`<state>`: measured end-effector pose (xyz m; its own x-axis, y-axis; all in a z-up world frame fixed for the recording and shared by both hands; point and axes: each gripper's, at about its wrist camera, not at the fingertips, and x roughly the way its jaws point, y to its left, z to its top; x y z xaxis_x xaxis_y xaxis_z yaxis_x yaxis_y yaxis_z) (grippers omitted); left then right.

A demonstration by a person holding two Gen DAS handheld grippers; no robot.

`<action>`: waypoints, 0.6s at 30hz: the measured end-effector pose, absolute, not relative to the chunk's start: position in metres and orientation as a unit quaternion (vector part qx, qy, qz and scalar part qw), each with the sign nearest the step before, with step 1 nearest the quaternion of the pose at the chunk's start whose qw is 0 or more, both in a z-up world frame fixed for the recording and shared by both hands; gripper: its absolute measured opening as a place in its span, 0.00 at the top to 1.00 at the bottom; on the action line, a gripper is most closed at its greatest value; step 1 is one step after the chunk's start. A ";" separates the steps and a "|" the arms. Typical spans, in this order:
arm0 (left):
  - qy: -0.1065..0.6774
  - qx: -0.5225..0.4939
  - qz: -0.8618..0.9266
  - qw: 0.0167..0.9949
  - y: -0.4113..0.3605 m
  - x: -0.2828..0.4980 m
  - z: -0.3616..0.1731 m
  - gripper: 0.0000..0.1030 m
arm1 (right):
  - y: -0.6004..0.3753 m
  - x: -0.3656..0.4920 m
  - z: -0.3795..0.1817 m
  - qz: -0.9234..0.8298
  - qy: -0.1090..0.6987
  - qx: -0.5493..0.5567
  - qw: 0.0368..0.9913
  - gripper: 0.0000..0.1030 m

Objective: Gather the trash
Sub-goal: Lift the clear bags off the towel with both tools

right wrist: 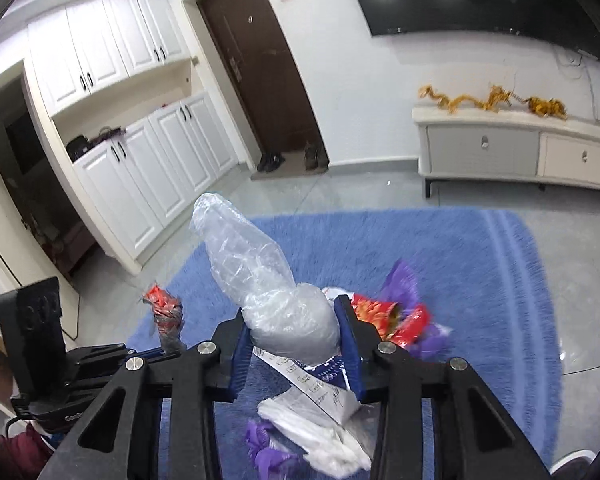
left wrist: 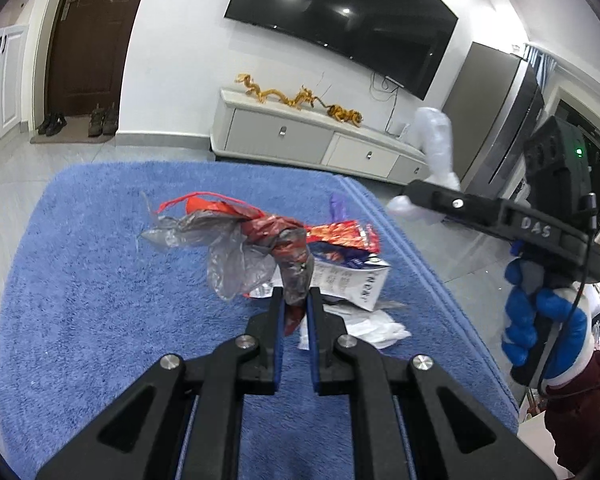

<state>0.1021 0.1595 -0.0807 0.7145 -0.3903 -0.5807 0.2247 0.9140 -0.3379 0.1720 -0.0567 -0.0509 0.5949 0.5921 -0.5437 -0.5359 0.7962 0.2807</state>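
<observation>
My left gripper (left wrist: 296, 300) is shut on a twisted red and grey plastic wrapper (left wrist: 256, 240) and holds it above the blue rug (left wrist: 80, 280); it also shows in the right wrist view (right wrist: 166, 316). My right gripper (right wrist: 296, 320) is shut on a crumpled clear plastic bag (right wrist: 256, 276), which stands up from the jaws; it also shows in the left wrist view (left wrist: 436, 148). More trash lies on the rug: a red-orange snack packet (right wrist: 384, 312), purple wrappers (right wrist: 400, 280), a white printed carton (left wrist: 356, 284) and white tissue (right wrist: 320, 436).
A white TV cabinet (left wrist: 312, 136) with gold dragon ornaments (left wrist: 296, 98) stands against the far wall under a dark TV (left wrist: 340, 20). A brown door (right wrist: 260, 60), shoes (right wrist: 288, 160) and white cupboards (right wrist: 140, 152) are to the left. Grey tile floor (right wrist: 560, 216) surrounds the rug.
</observation>
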 end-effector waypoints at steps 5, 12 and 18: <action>0.330 -0.106 -0.164 0.924 0.149 0.084 -0.065 0.91 | -0.084 0.137 -0.038 0.295 0.304 0.048 0.904 0.65; 0.321 -0.094 -0.151 0.930 0.139 0.064 -0.044 0.91 | -0.125 0.095 -0.039 0.258 0.303 0.066 0.915 0.65; 0.317 -0.080 -0.146 0.934 0.124 0.040 -0.030 0.91 | -0.148 0.062 -0.037 0.244 0.294 0.071 0.921 0.65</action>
